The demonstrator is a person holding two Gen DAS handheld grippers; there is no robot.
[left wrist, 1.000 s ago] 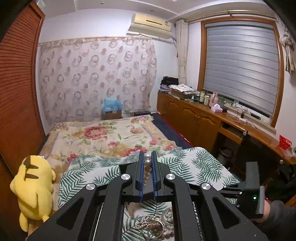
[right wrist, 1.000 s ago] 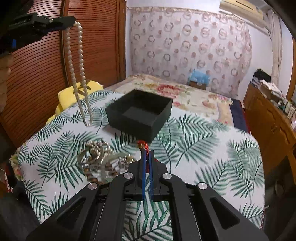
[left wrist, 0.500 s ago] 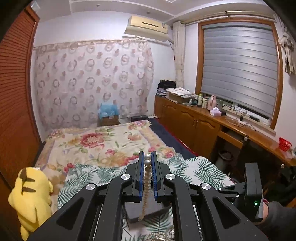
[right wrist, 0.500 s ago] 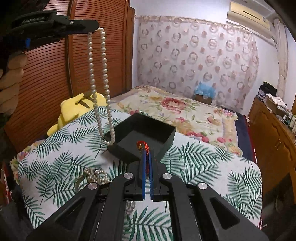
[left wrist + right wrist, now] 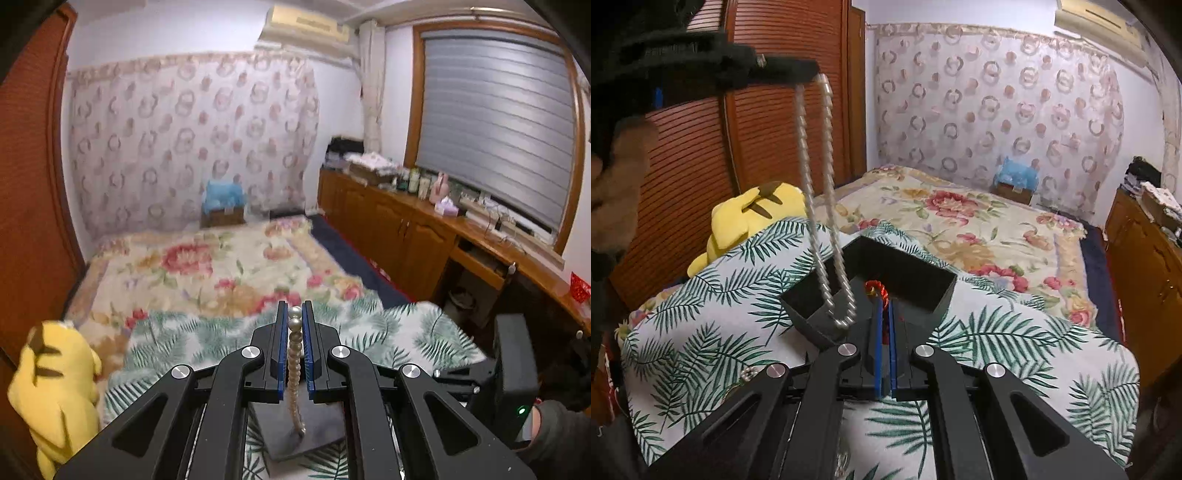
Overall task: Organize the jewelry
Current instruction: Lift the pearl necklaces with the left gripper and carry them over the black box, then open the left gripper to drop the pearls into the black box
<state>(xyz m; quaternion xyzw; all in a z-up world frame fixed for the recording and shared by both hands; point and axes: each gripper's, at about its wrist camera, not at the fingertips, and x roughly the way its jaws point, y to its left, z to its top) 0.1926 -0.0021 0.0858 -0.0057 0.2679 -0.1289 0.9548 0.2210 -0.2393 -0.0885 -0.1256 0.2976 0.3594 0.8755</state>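
Observation:
My left gripper [image 5: 294, 312] is shut on a pearl necklace [image 5: 294, 365], which hangs down over the open black box [image 5: 325, 424]. In the right wrist view the left gripper [image 5: 812, 72] is high at the upper left, and the necklace [image 5: 827, 221] dangles with its loop just above the box [image 5: 908, 277]. My right gripper [image 5: 882, 299] is shut on a red cord bracelet [image 5: 877, 287] at the box's near edge.
The box sits on a palm-leaf cloth [image 5: 1015, 332]. A few beads of other jewelry [image 5: 748, 373] show at the left of my right gripper. A yellow plush toy [image 5: 753, 214] lies at the far left. A floral bed [image 5: 960, 221] lies beyond.
My left gripper has carried the pearl necklace right, from beside the box to over it. My right gripper has moved forward with the red bracelet to the box.

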